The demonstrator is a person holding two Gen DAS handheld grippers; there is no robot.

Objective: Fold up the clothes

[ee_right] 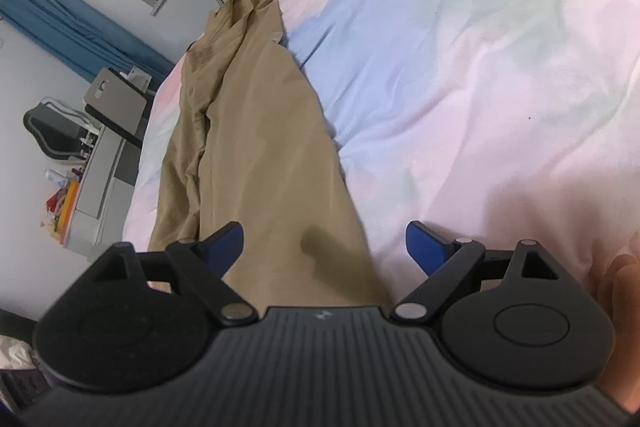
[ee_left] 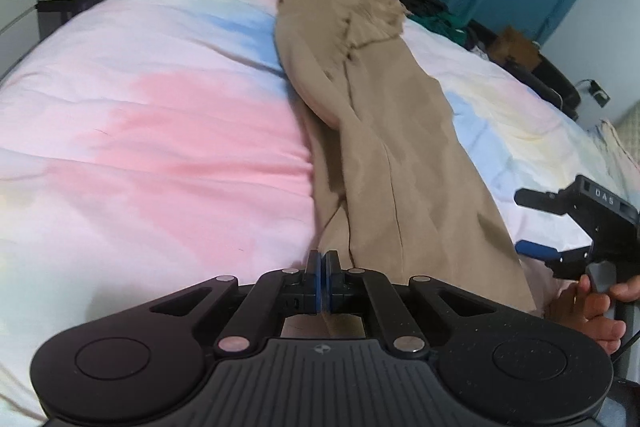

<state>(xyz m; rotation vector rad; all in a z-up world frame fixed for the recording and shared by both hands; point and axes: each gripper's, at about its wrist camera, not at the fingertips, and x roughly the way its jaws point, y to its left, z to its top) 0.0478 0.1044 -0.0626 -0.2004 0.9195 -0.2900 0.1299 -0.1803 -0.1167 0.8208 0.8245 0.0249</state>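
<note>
Two grippers at the near hem — left gripper [ee_left: 322, 259] pads pressed together beside the cloth's left edge; can't tell if fabric is caught. Right gripper [ee_right: 324, 241] spread wide, straddling the tan trousers [ee_right: 256, 131], nothing pinched. Trousers lie lengthwise, legs stacked, on the pastel duvet [ee_right: 480, 67], waistband far. Judgement: close right on both layers, match left, lift evenly — carry hem toward waistband.

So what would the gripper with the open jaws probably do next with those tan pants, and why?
Probably close the right gripper on the near end of the tan pants. Its jaws stand wide open with the fabric lying between them, while the left gripper looks shut beside the pants' near edge; whether it holds cloth is unclear. Both ends need holding before lifting a fold across the bed.
</note>
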